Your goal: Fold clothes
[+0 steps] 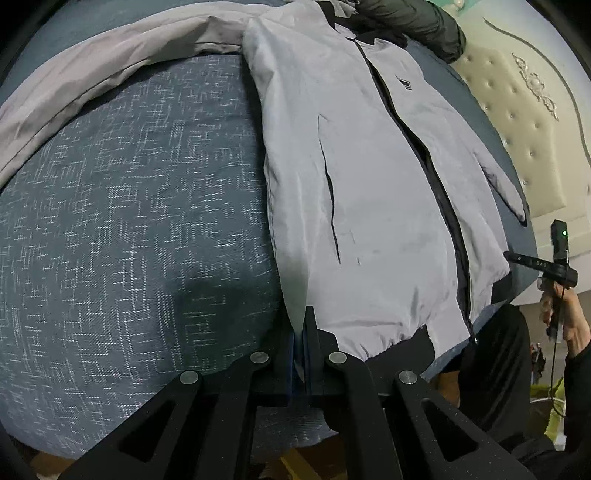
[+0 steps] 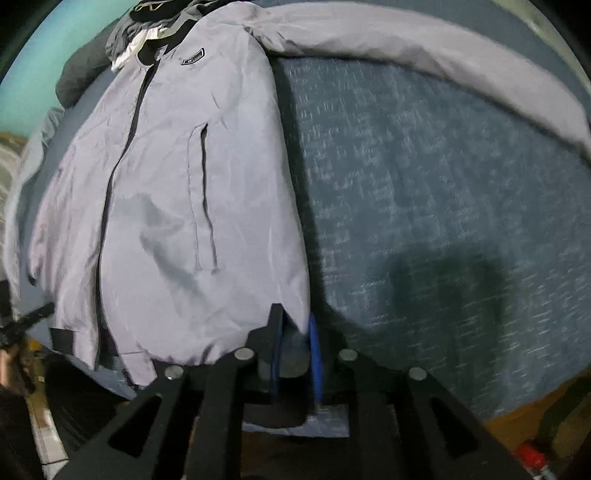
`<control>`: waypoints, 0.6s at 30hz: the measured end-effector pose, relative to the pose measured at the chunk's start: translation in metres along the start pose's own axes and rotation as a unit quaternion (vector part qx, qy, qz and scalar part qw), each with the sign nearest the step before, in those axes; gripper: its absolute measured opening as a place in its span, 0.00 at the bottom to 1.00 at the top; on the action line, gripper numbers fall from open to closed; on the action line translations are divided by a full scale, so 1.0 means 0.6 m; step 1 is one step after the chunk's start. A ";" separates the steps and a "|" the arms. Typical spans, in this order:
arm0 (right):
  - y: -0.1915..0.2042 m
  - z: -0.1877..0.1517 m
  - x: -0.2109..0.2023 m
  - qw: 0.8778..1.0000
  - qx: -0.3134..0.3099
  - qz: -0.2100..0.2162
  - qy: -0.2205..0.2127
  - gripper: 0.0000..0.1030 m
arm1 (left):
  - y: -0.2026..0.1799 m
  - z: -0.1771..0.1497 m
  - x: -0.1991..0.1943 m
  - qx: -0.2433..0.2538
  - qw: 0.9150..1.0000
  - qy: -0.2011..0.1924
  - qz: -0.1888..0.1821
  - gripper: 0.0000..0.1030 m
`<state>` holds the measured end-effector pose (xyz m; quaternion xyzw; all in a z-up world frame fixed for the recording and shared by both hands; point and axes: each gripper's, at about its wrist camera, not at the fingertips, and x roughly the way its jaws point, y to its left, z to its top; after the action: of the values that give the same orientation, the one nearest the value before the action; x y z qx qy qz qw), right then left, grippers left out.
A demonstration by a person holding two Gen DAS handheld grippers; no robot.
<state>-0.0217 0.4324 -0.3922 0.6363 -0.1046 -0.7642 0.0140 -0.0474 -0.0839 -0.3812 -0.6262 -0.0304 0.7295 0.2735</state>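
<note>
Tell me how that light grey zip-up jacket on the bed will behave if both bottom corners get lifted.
The light grey zip-up jacket will probably sag between the corners: it is thin and creased. Its smooth, slightly shiny fabric may slip in the left gripper and right gripper. The long spread sleeve will likely trail over the blue bedcover.

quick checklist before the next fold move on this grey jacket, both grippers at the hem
1. Left gripper shut on the light grey zip-up jacket at its hem corner: ok.
2. Right gripper pinching the opposite hem corner: ok.
3. Zip closed: ok.
4. Sleeves tucked: not ok, long grey sleeve lies out over the blue woven bedspread.
5. Dark clothes pile clear of collar: not ok.
</note>
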 end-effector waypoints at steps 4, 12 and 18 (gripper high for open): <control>0.031 0.016 -0.051 0.998 -0.020 -0.032 -0.059 0.20 | -0.011 0.003 -0.011 0.003 1.000 -0.013 0.005 0.07; 0.215 0.031 -0.030 0.985 -0.124 0.111 -0.050 0.38 | -0.032 0.011 -0.065 0.011 0.998 -0.062 0.023 0.38; 0.317 0.024 0.043 0.978 -0.168 0.118 -0.022 0.39 | -0.043 0.052 -0.084 0.036 0.995 -0.085 0.030 0.38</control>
<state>-0.0618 0.2447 -0.3812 0.5911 -0.0492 -0.7776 0.2087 -0.0637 -0.0746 -0.3190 -0.5521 -0.0085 0.7885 0.2709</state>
